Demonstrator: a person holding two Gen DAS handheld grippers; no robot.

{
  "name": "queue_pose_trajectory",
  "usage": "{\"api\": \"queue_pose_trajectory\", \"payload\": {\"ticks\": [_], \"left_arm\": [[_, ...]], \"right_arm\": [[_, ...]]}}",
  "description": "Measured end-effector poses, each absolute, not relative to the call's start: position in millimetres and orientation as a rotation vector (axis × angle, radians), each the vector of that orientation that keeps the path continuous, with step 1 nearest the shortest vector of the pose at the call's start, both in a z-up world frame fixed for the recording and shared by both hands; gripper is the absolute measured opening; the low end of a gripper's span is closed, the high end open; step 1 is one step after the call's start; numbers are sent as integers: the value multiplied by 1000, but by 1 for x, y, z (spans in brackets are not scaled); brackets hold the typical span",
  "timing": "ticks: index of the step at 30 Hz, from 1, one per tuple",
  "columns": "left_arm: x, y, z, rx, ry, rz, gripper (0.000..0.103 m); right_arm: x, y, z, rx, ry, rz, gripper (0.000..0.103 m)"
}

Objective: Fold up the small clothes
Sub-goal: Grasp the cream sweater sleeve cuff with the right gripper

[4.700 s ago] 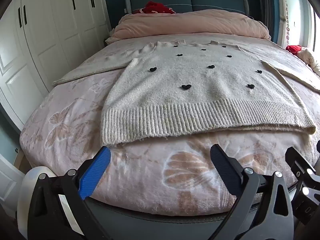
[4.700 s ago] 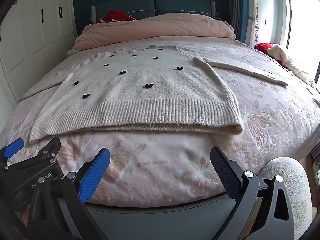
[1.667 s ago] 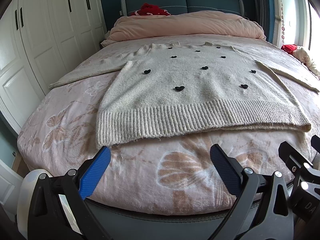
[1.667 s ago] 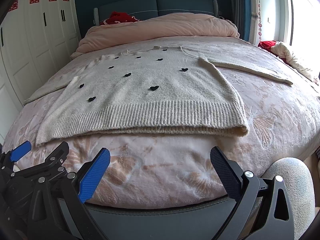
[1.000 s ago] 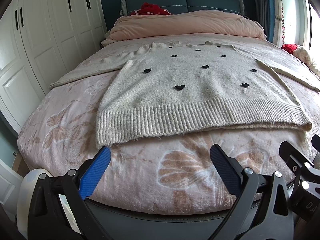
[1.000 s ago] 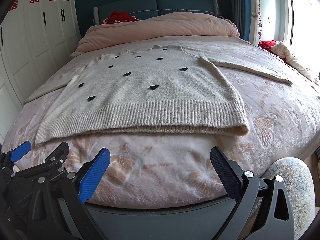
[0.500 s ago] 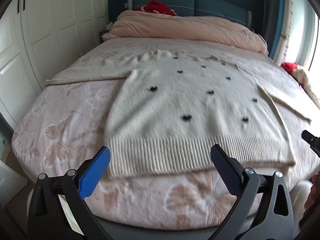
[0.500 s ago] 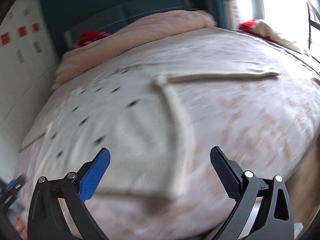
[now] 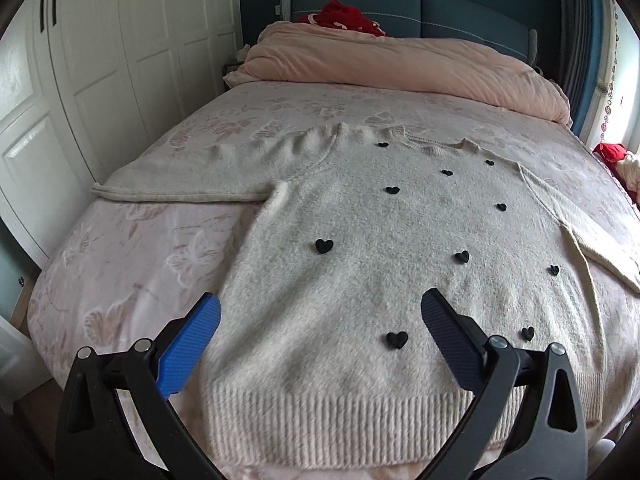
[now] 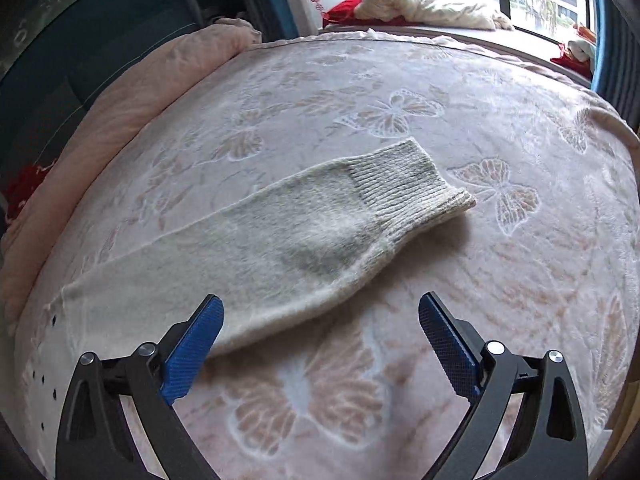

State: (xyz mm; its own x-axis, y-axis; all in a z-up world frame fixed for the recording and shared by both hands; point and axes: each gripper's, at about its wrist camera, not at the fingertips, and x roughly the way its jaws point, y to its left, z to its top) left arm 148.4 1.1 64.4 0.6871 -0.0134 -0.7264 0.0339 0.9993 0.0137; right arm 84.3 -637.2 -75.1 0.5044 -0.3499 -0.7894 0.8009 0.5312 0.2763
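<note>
A cream knit sweater point(image 9: 384, 248) with small black hearts lies flat on the bed, front up, ribbed hem toward me and both sleeves spread out. My left gripper point(image 9: 318, 320) hovers open over its lower body, nothing between the fingers. In the right wrist view the sweater's right sleeve point(image 10: 280, 232) stretches across the blanket, its ribbed cuff point(image 10: 416, 184) at the far end. My right gripper point(image 10: 320, 322) is above the sleeve's near edge; its jaws stand wide, are closing slightly, and touch no cloth.
The bed has a pink butterfly-print blanket point(image 9: 132, 256) and a rolled pink duvet point(image 9: 400, 64) at the headboard. White wardrobe doors point(image 9: 100, 60) line the left side. Red and white clothes point(image 10: 420, 0) lie by the window on the right.
Both grippers have moved from the foot of the bed in over it. The left now hangs above the sweater's body; the right swung far right and rolled to face the right sleeve.
</note>
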Motion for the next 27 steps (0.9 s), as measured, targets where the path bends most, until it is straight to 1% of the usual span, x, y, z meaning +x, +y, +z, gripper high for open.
{"api": "queue_pose_trajectory", "payload": {"ticks": [1, 2, 4, 6, 7, 8, 11, 13, 17, 19, 21, 22, 23, 25, 27], "left_arm": [[151, -1, 63, 31, 816, -31, 98], [155, -6, 60, 42, 819, -32, 98], [162, -11, 57, 54, 823, -43, 98], [169, -16, 52, 64, 827, -48, 98], [173, -17, 49, 62, 833, -55, 98], [175, -18, 48, 59, 840, -60, 98], [185, -14, 43, 16, 869, -78, 98], [190, -7, 44, -30, 873, -85, 98], [199, 4, 52, -88, 861, -114, 98], [202, 11, 59, -113, 844, -126, 98], [205, 17, 66, -132, 828, -133, 98], [207, 21, 70, -144, 818, -134, 98], [210, 25, 74, -155, 806, -135, 98], [217, 33, 80, -169, 791, -140, 98], [227, 39, 83, -186, 790, -156, 98]], "right_arm": [[87, -643, -81, 714, 748, -768, 86], [90, -648, -86, 734, 751, -761, 78], [94, -656, -92, 766, 739, -753, 66], [100, -662, -92, 770, 718, -754, 47], [104, -664, -90, 784, 713, -736, 16], [107, -664, -88, 803, 704, -719, 13], [124, -644, -48, 795, 577, -641, 12], [151, -611, -7, 730, 505, -517, 12], [225, -497, 73, 567, 427, -164, 13], [256, -431, 93, 492, 431, -7, 13], [285, -360, 102, 436, 454, 157, 15], [298, -327, 101, 413, 475, 228, 18], [310, -291, 95, 388, 506, 298, 19], [322, -241, 79, 330, 564, 371, 27], [321, -209, 61, 271, 607, 400, 30]]}}
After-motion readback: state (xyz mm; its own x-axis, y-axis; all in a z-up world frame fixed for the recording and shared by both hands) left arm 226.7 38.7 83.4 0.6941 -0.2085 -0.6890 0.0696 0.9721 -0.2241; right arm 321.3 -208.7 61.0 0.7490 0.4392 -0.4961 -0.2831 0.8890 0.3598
